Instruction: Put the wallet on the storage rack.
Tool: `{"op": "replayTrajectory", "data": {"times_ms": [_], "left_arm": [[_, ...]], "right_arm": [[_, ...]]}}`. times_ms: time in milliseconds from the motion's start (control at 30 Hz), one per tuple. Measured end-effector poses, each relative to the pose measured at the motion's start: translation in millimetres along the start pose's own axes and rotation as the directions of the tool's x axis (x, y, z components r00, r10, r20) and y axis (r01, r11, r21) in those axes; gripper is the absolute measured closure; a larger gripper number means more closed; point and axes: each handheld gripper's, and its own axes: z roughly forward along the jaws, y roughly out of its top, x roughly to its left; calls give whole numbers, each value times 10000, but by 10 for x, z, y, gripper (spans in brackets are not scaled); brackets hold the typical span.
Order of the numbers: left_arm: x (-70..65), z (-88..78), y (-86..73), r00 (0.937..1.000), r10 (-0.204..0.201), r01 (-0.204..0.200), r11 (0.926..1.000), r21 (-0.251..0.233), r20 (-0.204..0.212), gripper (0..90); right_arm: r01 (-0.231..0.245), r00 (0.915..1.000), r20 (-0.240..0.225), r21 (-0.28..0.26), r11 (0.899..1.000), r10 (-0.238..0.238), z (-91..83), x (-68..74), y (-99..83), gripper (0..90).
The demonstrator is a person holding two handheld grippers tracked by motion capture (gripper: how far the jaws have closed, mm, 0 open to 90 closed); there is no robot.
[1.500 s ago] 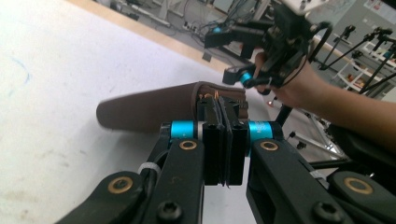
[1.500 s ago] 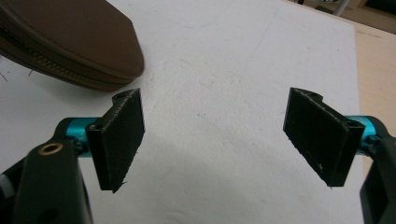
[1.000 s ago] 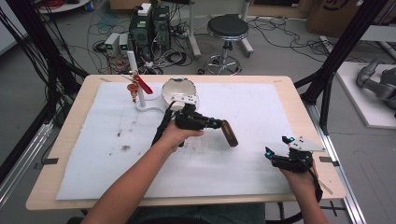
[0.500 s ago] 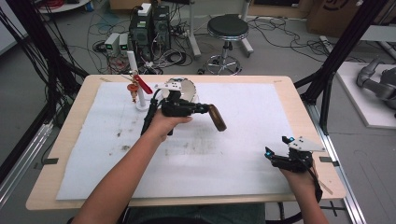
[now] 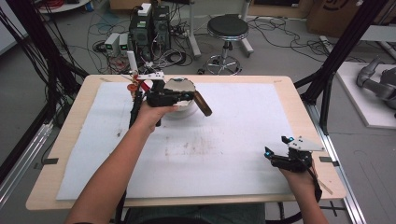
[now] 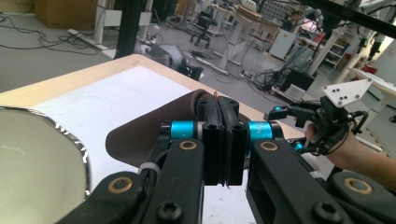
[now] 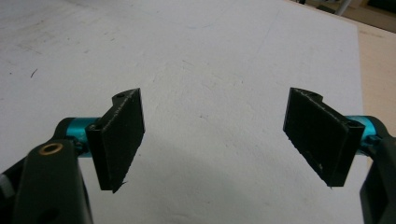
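Closest to the person, the right gripper (image 5: pixel 280 154) sits low by the near right corner of the counter (image 5: pixel 289 91). Its jaws are spread wide apart with nothing between them. In the right gripper view, the white sheet (image 7: pixel 210 70) lies under the right gripper (image 7: pixel 212 140), and the black pads (image 7: pixel 121 135) touch nothing.

Farther off, the left gripper (image 5: pixel 189 97) is up over the far part of the sheet (image 5: pixel 233 135). Its jaws are pressed together on a brown spoon (image 5: pixel 202 103). In the left gripper view, the left gripper (image 6: pixel 223 140) pinches the thin edge of the spoon (image 6: pixel 149 130), and the brown part sticks out to the left, just above the sheet (image 6: pixel 126 88). In the high view the spoon slants down to the right, off the counter, in the air.

Right under the left gripper stands a white bowl (image 5: pixel 180 109). Its shiny rim (image 6: pixel 60 135) shows at the left of the left gripper view, just beside the spoon.

Behind the bowl, near the far edge, is a small red stand (image 5: pixel 135 86) with a white stick on top. The right gripper (image 6: pixel 327 121) shows far off in the left gripper view too.
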Motion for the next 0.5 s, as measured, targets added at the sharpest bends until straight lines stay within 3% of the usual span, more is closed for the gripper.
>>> {"op": "replayTrajectory", "data": {"times_ms": [333,500], "left_arm": [[46,-150,176,9995,203,-207,9997,-142,-244,883],[100,-296,263,9976,309,-314,9995,-80,-615,883]], "right_arm": [[-13,10000,29,37,10000,13,-2,-2,-2,206],[-12,10000,46,45,10000,12,0,-3,-2,206]]}}
